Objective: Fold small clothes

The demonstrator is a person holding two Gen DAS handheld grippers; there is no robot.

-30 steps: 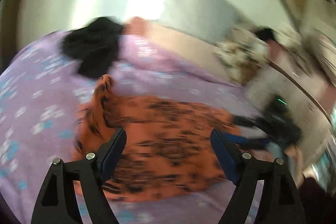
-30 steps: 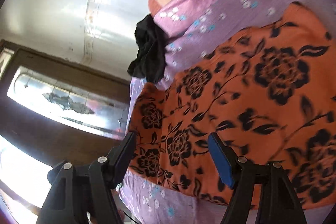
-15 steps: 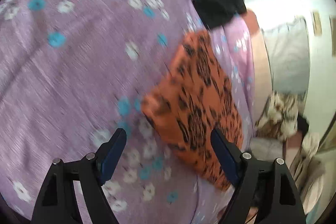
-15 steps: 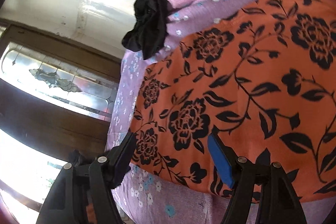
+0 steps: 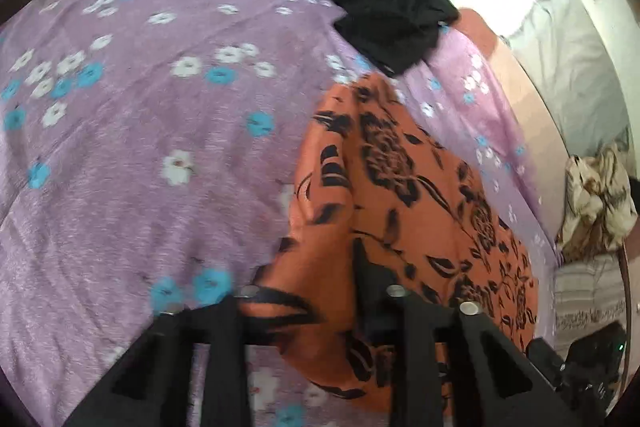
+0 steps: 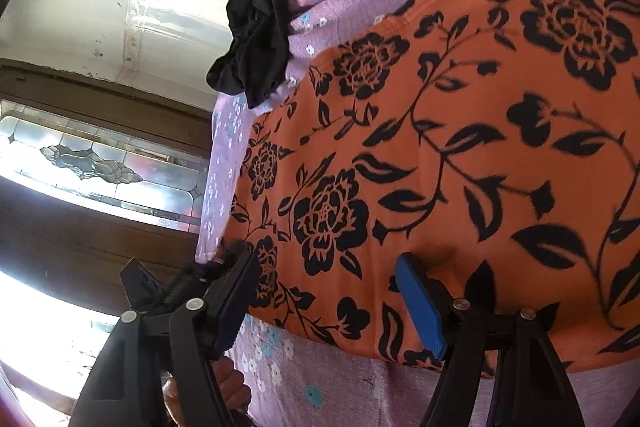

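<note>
Only leftward: closing left tongs point(image 5: 320, 291) pinching orange garment point(image 5: 400, 187); right tongs point(image 6: 328, 291) spread.

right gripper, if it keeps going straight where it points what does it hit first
Most likely the orange floral garment: the right gripper has its open jaws over its near edge, angled down at it. Depth is hard to judge.

Orange garment point(image 5: 404, 203): black floral print, spread on the lilac bedspread, near corner bunched.
Black garment point(image 5: 384, 23): crumpled heap, just beyond orange garment's far end.
</note>
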